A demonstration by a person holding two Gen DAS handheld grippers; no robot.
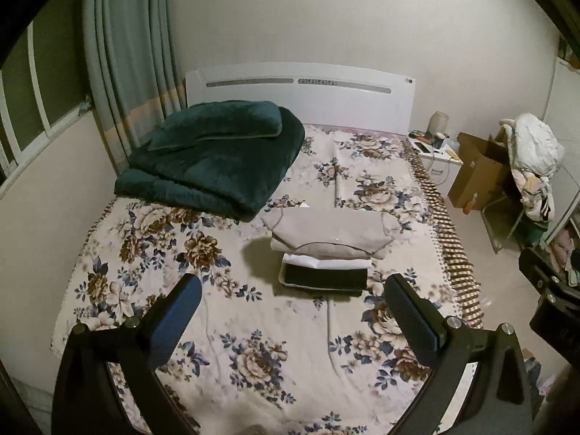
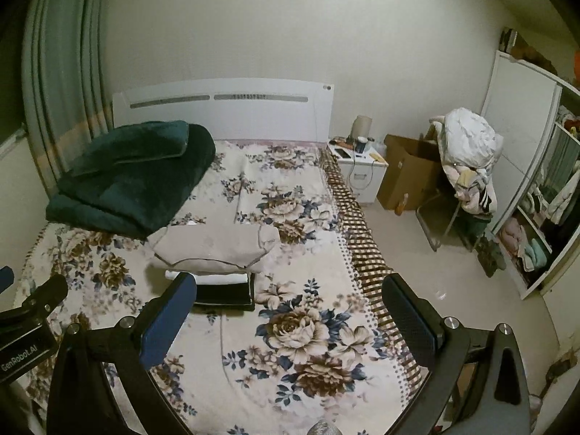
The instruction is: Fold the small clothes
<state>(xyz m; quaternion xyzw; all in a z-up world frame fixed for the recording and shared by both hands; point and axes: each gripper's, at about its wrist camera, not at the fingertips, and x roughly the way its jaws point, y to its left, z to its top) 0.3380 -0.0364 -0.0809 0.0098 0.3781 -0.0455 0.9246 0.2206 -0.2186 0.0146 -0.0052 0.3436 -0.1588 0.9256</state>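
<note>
Both grippers hang above the near part of the bed [image 1: 108, 290], well apart from the clothes, and neither holds anything. The left gripper [image 1: 291, 301] has its jaws spread wide, and the right gripper [image 2: 290, 301] also has its jaws spread wide. The task's things are in a stack of folded clothes [image 1: 326, 253] in the middle of the bed: a beige garment [image 1: 326, 228] on top, a white piece [image 1: 326, 264] under it, and a dark piece [image 1: 322, 277] at the bottom. Behind the stack, near the headboard [image 1: 301, 98], lies a dark green blanket [image 1: 217, 159]. I see no unfolded small garment on the bed, so I judge that the folding is finished or nearly finished. If 1 more step remains, it is probably to make the stack neat. To do this well, the 2 grippers should come down on both sides of the stack and press the edges gently, because a push from 1 side only could slide the top garment off.
</note>
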